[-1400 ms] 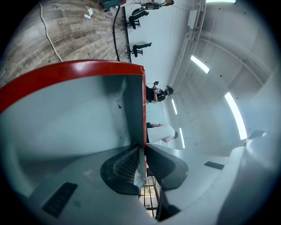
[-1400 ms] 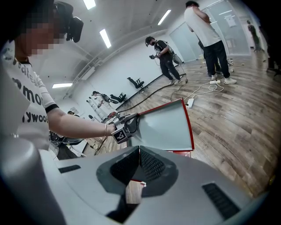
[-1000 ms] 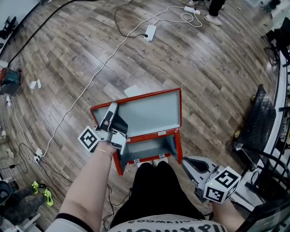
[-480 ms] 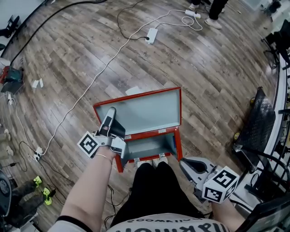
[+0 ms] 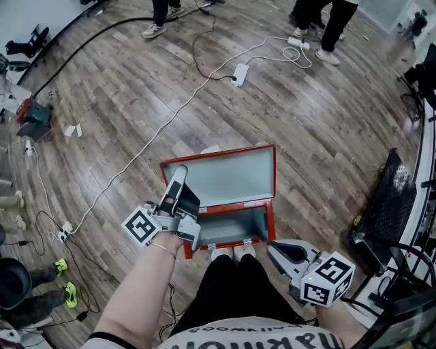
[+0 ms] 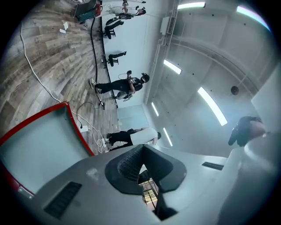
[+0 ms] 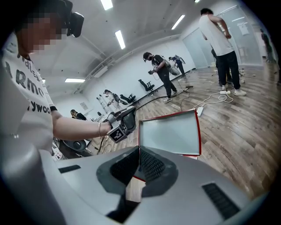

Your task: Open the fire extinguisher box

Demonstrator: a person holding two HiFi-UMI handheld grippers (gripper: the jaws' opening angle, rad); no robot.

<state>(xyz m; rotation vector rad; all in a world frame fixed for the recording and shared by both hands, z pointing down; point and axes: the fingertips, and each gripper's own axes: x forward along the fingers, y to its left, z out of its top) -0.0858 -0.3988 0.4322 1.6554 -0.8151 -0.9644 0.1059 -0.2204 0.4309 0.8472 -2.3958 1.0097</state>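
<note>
Fire extinguisher box [image 5: 235,225] sits on the floor at 6 o'clock in my head view, right against my feet, red outside and grey within. Its lid [image 5: 225,178] is swung back toward 12 o'clock and stands wide open, with the inside facing up. I can see no extinguisher in the part of the body that shows. I judge the opening as good as done. All that seems left is to take my hands away and see that the lid stays up by itself.

My left gripper [image 5: 179,172] is at the lid's 9 o'clock edge, and from the right gripper view it looks just clear of it. Its jaws have just been closing and now meet with nothing between them. My right gripper [image 5: 275,249] hangs at the box's 4 o'clock corner, not touching. Its jaws are also together and empty.

The wooden plank floor [image 5: 327,123] runs out in all directions. A white cable [image 5: 170,119] crosses it from 8 o'clock up to a power strip [image 5: 239,73] at 12 o'clock. Other people's legs [image 5: 320,20] stand beyond that, at the far edge of a big, bright room.
</note>
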